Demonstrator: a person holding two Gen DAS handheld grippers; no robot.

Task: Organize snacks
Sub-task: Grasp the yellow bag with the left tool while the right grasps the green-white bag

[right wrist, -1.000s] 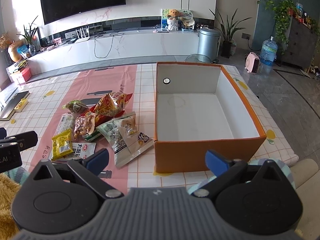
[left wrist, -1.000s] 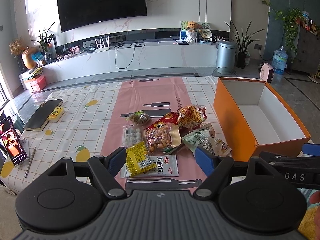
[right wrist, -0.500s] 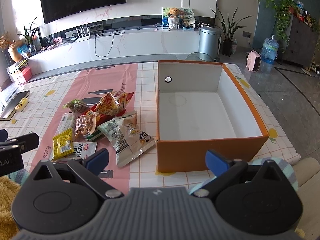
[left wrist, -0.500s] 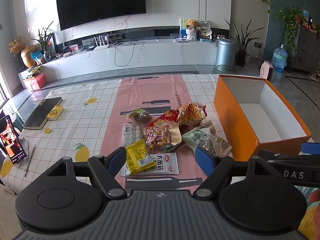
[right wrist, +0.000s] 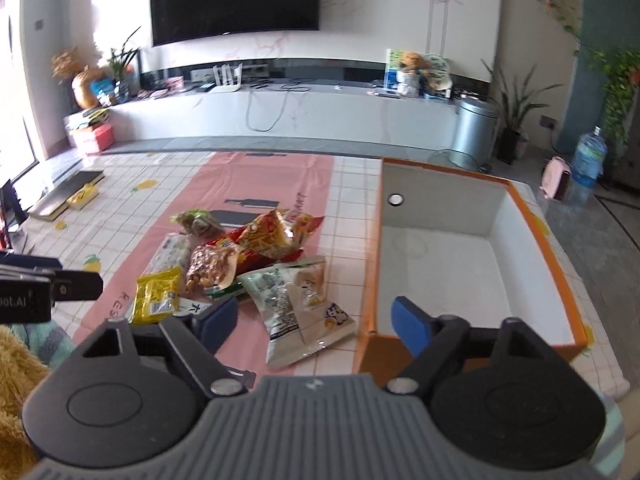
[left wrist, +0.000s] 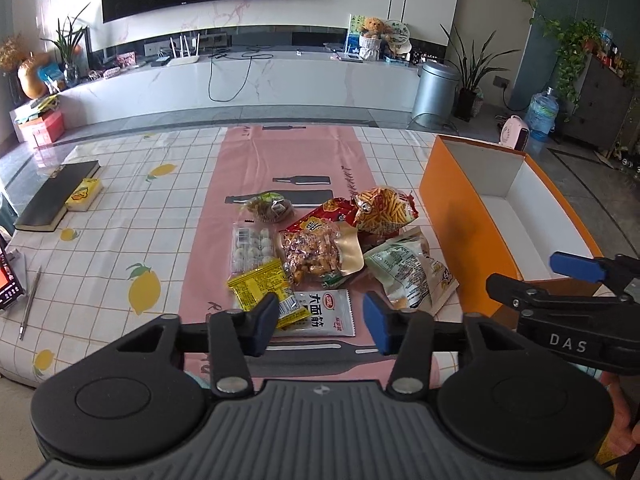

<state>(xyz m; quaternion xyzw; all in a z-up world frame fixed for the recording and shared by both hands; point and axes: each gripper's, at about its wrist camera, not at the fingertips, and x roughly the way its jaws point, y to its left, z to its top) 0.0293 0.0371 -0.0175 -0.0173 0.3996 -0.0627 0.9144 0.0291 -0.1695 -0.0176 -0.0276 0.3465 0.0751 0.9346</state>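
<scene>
**Both claws poised over the snack pile, nothing lifted yet**

The left gripper (left wrist: pixel 320 320) hangs with fingers spread and empty; just ahead of its tips lie the flat white sachet with red label (left wrist: pixel 326 312) and the crinkly yellow foil packet (left wrist: pixel 262 290). The right gripper (right wrist: pixel 308 320) is likewise spread wide, the pale green-and-white pillow bag (right wrist: pixel 296 304) lying between its fingers, the open orange cardboard box with white lining (right wrist: pixel 540 236) just to its right and empty. These packets look light, soft and slippery; I would pinch a sealed edge rather than the puffy middle, which might crush the contents.
</scene>
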